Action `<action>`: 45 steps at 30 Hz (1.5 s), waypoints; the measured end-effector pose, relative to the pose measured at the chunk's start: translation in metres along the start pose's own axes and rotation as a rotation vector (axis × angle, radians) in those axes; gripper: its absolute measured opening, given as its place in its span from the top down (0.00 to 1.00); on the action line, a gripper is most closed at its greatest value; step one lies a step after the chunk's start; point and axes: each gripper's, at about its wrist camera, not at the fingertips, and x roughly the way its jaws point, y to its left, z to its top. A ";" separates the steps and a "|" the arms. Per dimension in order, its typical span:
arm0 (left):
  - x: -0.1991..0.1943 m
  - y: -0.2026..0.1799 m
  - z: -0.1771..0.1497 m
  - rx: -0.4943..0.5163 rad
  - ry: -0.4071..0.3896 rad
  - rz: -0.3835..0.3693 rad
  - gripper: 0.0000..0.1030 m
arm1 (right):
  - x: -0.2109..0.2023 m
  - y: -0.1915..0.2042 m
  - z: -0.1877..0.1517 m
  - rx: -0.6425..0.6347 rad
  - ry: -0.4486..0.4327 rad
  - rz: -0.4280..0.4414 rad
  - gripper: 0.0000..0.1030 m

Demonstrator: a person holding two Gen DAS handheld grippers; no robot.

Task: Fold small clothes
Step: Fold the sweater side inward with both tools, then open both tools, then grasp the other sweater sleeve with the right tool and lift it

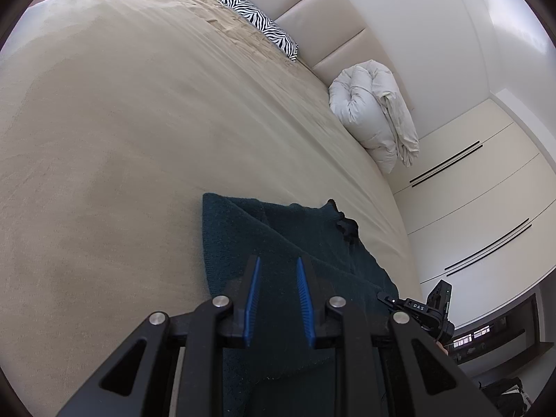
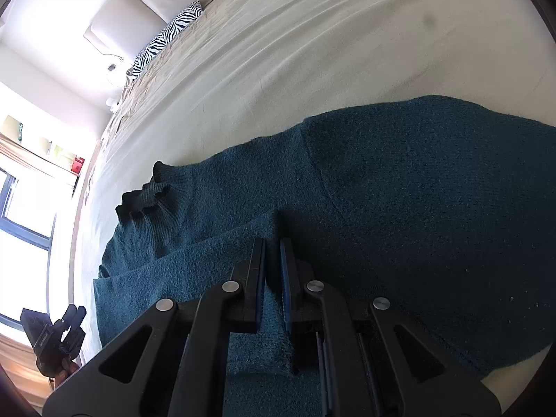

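A dark teal knit sweater [image 1: 278, 229] [image 2: 417, 191] lies spread on the beige bed [image 1: 139, 121], its ribbed collar [image 2: 146, 198] towards the left in the right wrist view. My right gripper [image 2: 272, 241] is shut on a raised fold of the sweater, and knit fabric shows between its blue pads. It also appears at the sweater's right edge in the left wrist view [image 1: 385, 297]. My left gripper [image 1: 278, 260] hovers over the sweater's near part, its blue pads [image 1: 252, 299] apart with nothing pinched. In the right wrist view the left gripper [image 2: 74, 312] sits by the sweater's left edge.
A zebra-print pillow [image 1: 260, 24] [image 2: 166, 34] and a rolled white duvet [image 1: 375, 111] lie against the padded headboard [image 1: 312, 10]. White wardrobe doors [image 1: 486, 191] stand past the bed's right side. A window [image 2: 21, 208] is beyond the other side.
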 end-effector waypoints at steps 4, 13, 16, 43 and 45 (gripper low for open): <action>0.006 0.001 0.003 0.003 0.008 -0.007 0.78 | 0.002 -0.005 0.001 0.012 -0.001 0.013 0.93; 0.046 0.046 0.019 -0.071 0.092 0.041 0.97 | 0.004 -0.020 0.001 0.053 0.000 0.083 0.93; 0.040 0.045 0.014 -0.053 0.093 0.024 0.97 | 0.003 -0.027 0.002 0.071 0.005 0.108 0.93; -0.025 -0.049 -0.084 0.253 0.046 0.145 0.38 | -0.106 -0.061 -0.045 0.112 -0.151 0.139 0.50; -0.040 -0.070 -0.092 0.309 -0.008 0.153 0.26 | -0.137 -0.086 -0.053 0.148 -0.205 0.114 0.48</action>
